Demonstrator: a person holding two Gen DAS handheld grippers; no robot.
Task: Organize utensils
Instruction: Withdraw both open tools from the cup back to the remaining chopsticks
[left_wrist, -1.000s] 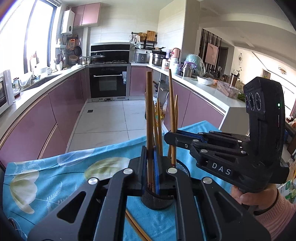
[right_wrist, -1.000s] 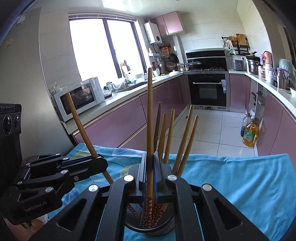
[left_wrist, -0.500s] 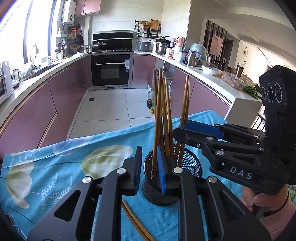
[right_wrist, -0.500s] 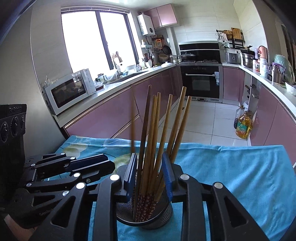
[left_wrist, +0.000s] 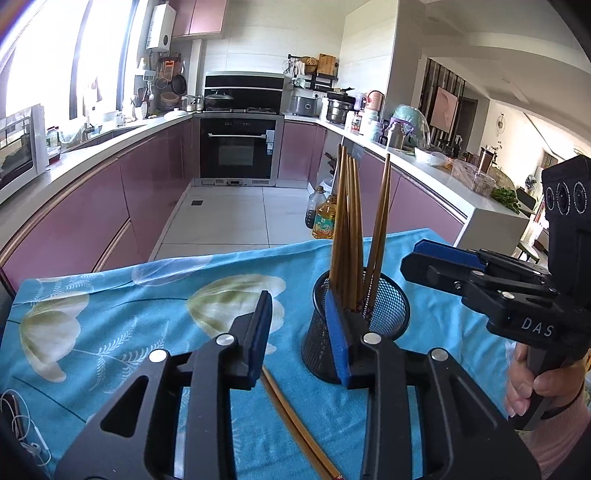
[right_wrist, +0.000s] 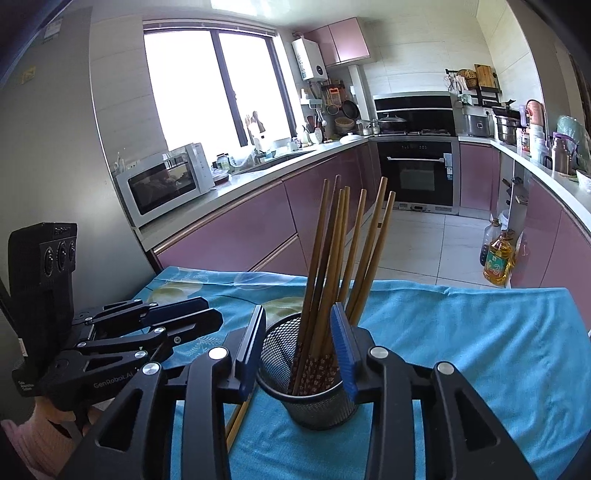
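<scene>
Blue pads line both claws, and on each the jaws are opening with nothing gripped. The left claw (left_wrist: 299, 339) hangs over the blue flowered cloth (left_wrist: 110, 317); its right pad sits just in front of the black mesh cup (left_wrist: 384, 314), and only cloth and two loose chopsticks (left_wrist: 295, 424) lie below its gap. The right claw (right_wrist: 297, 347) brackets the mesh cup (right_wrist: 280, 354) from the near side, with the bundle of chopsticks (right_wrist: 340, 258) rising between and beyond its pads, free of them. Those chopsticks stand upright in the cup, fanned a little. A hand (left_wrist: 532, 391) in a pink sleeve holds the right claw's handle. Beyond the cloth are purple cabinets (right_wrist: 236, 236), an oven (left_wrist: 238, 147) and a microwave (right_wrist: 166, 181).
</scene>
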